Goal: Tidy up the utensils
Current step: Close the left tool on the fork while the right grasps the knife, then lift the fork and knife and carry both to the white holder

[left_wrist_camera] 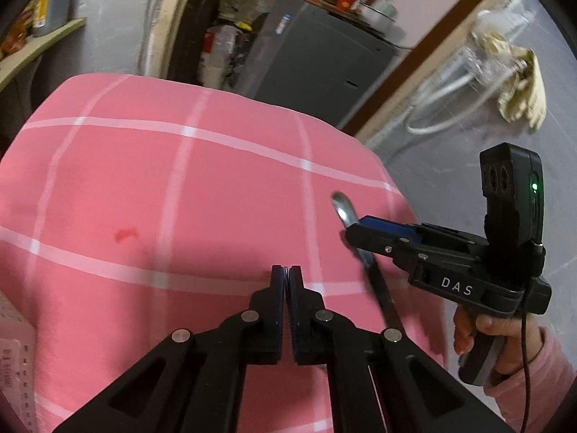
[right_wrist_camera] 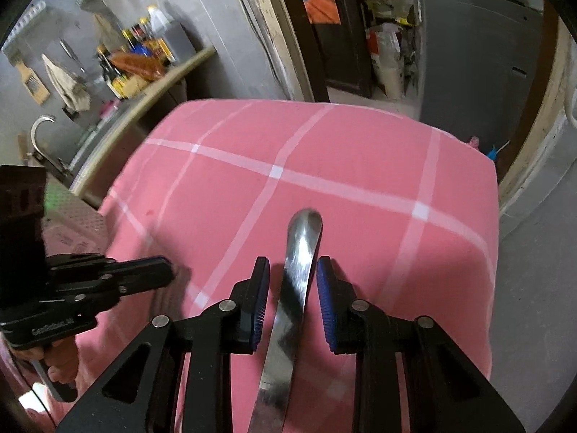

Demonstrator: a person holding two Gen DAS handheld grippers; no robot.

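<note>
The right tongs (right_wrist_camera: 293, 301) stand released, their blue pads well apart, with a steel spoon (right_wrist_camera: 294, 288) lying lengthwise in the gap between them. No pad seems to touch it, though from the left wrist view the spoon (left_wrist_camera: 344, 209) sticks out past the tips of the right tongs (left_wrist_camera: 355, 232) above the pink checked cloth (left_wrist_camera: 180, 180), so whether it rests on the tool or is just leaving it cannot be told. The left tongs (left_wrist_camera: 286, 276) are clenched on nothing, pads pressed together, hovering over the cloth near the right tool.

As a judgement, the task looks barely begun or mid-way: only this one utensil is in sight, and no tray, holder or drawer for it is clearly visible. A pale perforated thing (left_wrist_camera: 14, 353) at the cloth's left edge may be a container, but that is unclear. What is left, it seems, is to carry the spoon to its place and fetch any others.

Readable writing: "DAS" in white on the side of the right tool. The left tool bears a small white word, too blurred to read. Labels on the bottles (right_wrist_camera: 140, 57) on the shelf are illegible.
</note>
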